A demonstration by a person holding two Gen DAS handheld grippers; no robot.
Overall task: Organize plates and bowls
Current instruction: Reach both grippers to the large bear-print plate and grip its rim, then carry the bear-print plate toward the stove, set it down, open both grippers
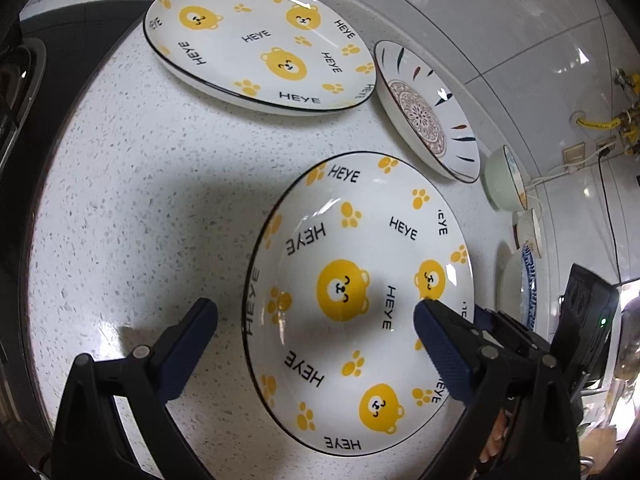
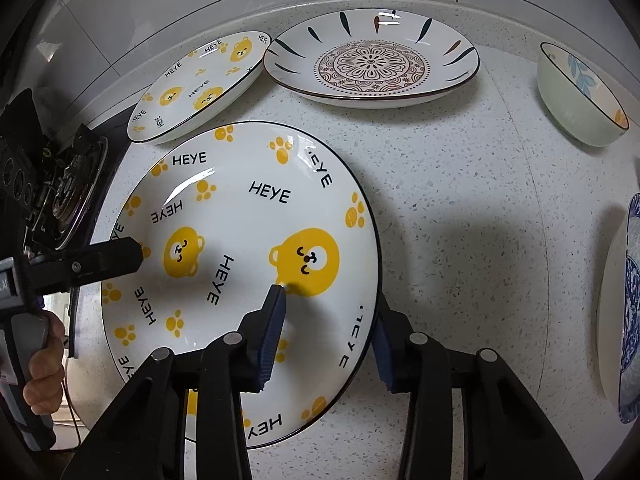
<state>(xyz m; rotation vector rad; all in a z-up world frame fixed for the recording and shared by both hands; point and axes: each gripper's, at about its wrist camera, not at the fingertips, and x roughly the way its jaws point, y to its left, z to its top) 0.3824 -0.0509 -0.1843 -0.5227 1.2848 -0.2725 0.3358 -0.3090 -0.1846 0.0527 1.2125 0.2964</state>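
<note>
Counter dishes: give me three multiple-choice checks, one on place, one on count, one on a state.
1. Where is the mandala plate? A between the far bear plate and the green bowl; B inside a bowl; C under another plate.
2. How many bear-print plates? A one; B two; C four.
3. The left tool is: A open, holding nothing; B shut on a bowl; C shut on a spoon.
Answers: 1 A, they line up along the back wall; 2 B, the far one plus the near bear plate; 3 A, its fingers stand wide apart, nothing pressed.
</note>
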